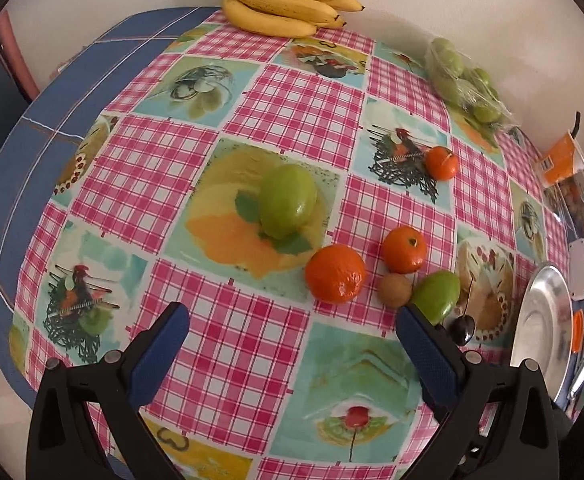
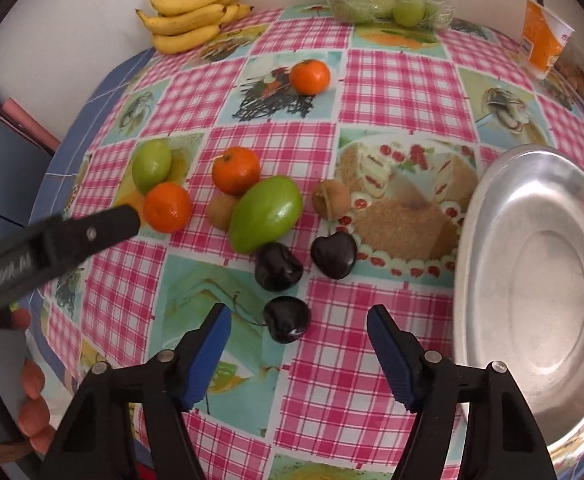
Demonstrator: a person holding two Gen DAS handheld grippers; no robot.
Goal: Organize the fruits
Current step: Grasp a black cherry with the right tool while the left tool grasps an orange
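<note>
My right gripper (image 2: 299,314) is open and points down at the checked tablecloth. A dark cherry (image 2: 286,319) lies between its blue pads, which do not touch it. Two more cherries (image 2: 277,266) lie just beyond, next to a large green fruit (image 2: 265,212), two brown fruits (image 2: 330,199) and mandarins (image 2: 167,207). The empty metal plate (image 2: 532,272) sits to the right. My left gripper (image 1: 292,314) is open with nothing between its pads, just short of a mandarin (image 1: 335,273), a brown fruit (image 1: 395,289) and a green fruit (image 1: 287,201).
Bananas (image 2: 195,16) and a clear pack of green fruits (image 2: 388,4) lie along the wall at the back. An orange carton (image 2: 542,36) stands at the back right. A lone mandarin (image 2: 310,76) sits mid-table. A hand (image 2: 31,408) shows at the lower left.
</note>
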